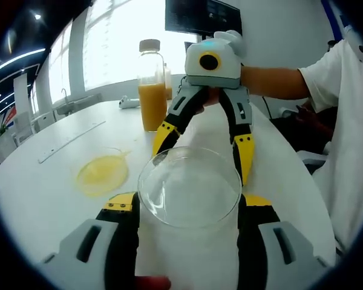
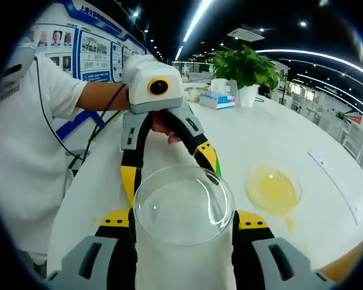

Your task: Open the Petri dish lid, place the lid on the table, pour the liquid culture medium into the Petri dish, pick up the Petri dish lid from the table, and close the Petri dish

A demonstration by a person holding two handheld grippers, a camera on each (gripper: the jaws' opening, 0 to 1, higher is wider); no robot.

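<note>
**Medium poured, lid in the air**

The dish [image 1: 101, 173] sits open on the table [image 1: 42, 199], yellow medium already in it, the bottle [image 1: 151, 90] upright beyond. The left gripper [image 1: 187, 208] and right gripper [image 2: 183, 220] both clasp the lid [image 1: 189, 187], held above the table. Only closing remains.

Clear glass Petri dish lid [image 1: 189, 187]; Petri dish [image 1: 101, 173] of yellow medium on the white table [image 1: 42, 199]; bottle [image 1: 152, 84] with orange liquid and pale cap; grippers [image 1: 202, 144] grey, black and yellow; green plant [image 2: 247, 65] in white pot; person's white sleeve [image 2: 45, 90].
</note>
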